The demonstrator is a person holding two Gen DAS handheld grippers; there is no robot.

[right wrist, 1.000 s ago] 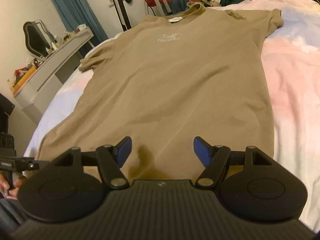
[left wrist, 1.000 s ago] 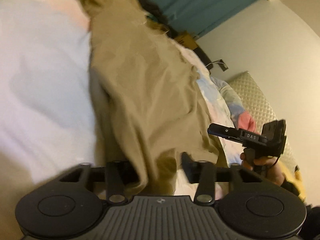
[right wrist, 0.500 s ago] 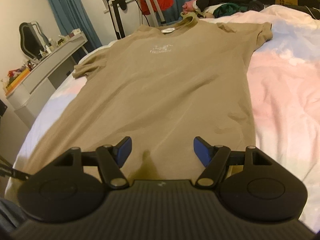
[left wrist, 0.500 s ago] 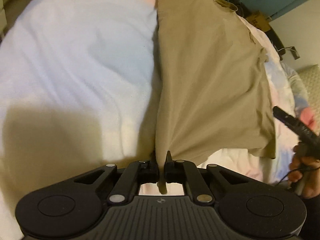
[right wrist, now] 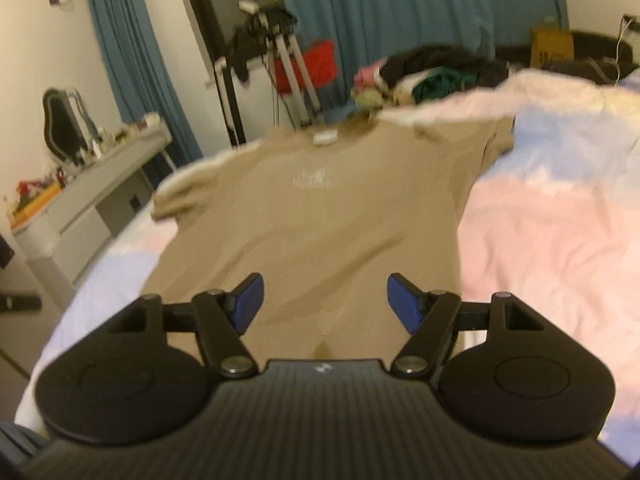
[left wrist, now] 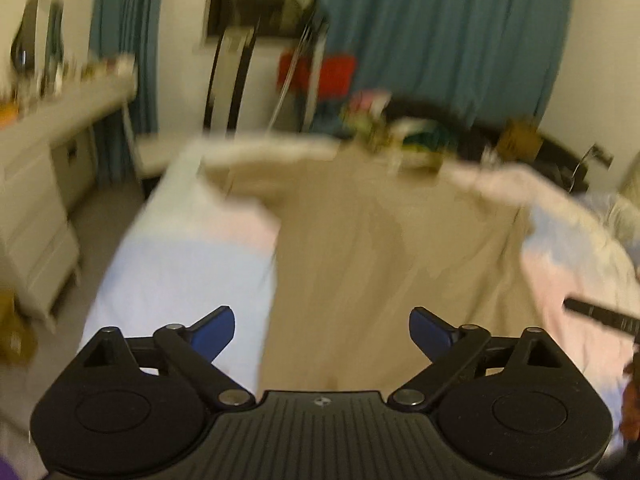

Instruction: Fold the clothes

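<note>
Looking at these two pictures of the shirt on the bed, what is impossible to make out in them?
- Print on the tan T-shirt: right wrist view, blurred and too small to read.
- T-shirt's bottom hem: both views, hidden behind each claw's black body.
- Items on the dresser: right wrist view, too small; left wrist view, motion-blurred.
- Clothes pile beyond the bed: single garments blend together.
- Right claw in the left wrist view: cut off by the edge.

Bare bedspread right of shirt, clothes heap beyond collar

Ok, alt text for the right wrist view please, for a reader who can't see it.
A tan short-sleeved T-shirt lies spread flat on a pastel pink-and-blue bedspread, collar farthest from the camera. The right gripper is above its hem, blue-padded jaws wide open and empty. Teal curtains hang behind.
</note>
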